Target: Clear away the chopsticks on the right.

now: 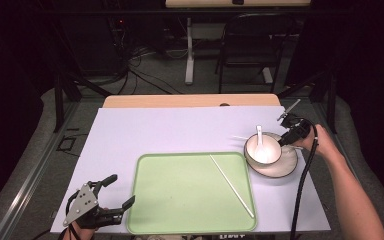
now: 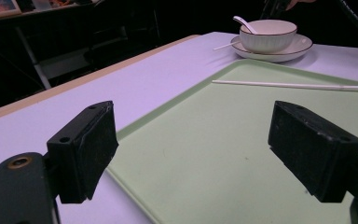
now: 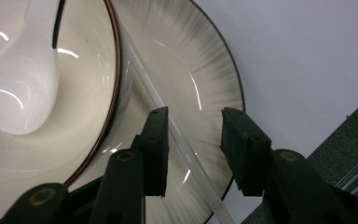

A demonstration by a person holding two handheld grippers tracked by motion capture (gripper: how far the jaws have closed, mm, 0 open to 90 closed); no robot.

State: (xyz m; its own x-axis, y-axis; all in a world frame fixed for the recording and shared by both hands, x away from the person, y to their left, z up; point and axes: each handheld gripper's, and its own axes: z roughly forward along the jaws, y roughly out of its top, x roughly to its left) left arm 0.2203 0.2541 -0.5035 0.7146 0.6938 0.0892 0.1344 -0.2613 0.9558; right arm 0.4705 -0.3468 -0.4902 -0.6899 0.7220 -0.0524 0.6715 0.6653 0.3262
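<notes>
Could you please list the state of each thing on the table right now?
Right gripper: part-open, astride a white chopstick lying on the plate.
Left gripper: open, empty.
Bowl: upright on the plate, holding a spoon.
Tray: carries another chopstick.

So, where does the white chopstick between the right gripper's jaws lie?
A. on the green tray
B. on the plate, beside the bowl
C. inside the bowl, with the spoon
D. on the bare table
B: in the right gripper view the chopstick rests across the plate, just outside the bowl, with the right gripper straddling it.
</notes>
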